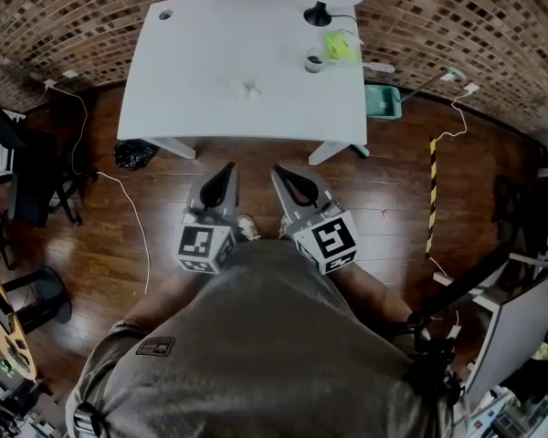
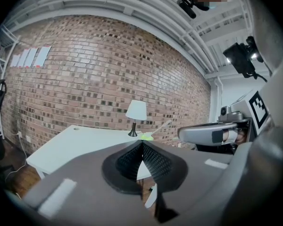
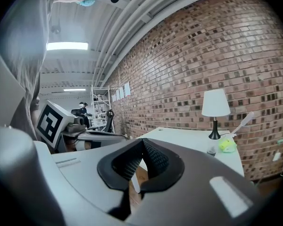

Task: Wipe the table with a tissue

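Observation:
The white table [image 1: 210,53] stands ahead of me, against the brick wall. A small crumpled white tissue [image 1: 247,88] lies near the middle of its front half. My left gripper [image 1: 229,166] and right gripper [image 1: 276,169] are held side by side over the wooden floor, short of the table's front edge, pointing at it. Both are shut with nothing between the jaws. In the left gripper view the left gripper [image 2: 142,143] has its ribbed pads pressed together, with the table [image 2: 80,142] beyond them. The right gripper [image 3: 142,140] looks the same in its own view, with the table [image 3: 188,140] beyond.
A lamp [image 1: 318,12], a yellow-green packet [image 1: 341,46] and a small roll [image 1: 314,63] sit at the table's far right. A teal bin [image 1: 384,100] stands right of the table and a black bag [image 1: 134,154] under its left corner. Cables cross the floor at left.

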